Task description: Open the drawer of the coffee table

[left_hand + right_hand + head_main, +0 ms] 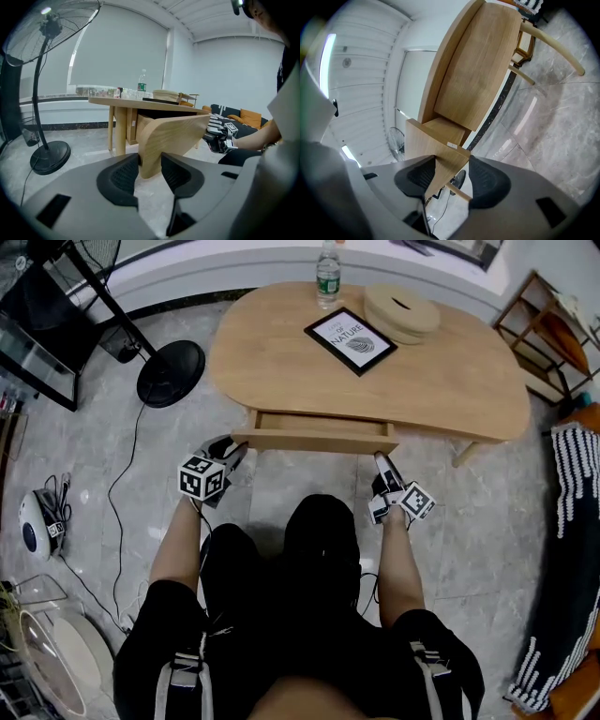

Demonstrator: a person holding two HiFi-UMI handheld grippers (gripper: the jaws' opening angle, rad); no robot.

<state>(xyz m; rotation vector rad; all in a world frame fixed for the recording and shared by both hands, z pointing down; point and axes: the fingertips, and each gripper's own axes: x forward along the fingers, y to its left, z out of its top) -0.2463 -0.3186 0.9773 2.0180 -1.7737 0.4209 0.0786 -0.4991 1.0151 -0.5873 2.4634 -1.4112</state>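
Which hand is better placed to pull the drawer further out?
Left, probably: its hand-held gripper grips the light wooden drawer front squarely; the right hand-held gripper catches only a corner.

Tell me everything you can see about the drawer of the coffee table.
The drawer is light wood, like the table it slides under. It is partly pulled out toward the person and lies level. It shows a shallow tray whose visible part looks empty, behind a long plain front board with no visible handle. The board is wider than the tray. The left tongs clamp the board's left end and the right tongs its right end, with pads on both faces.
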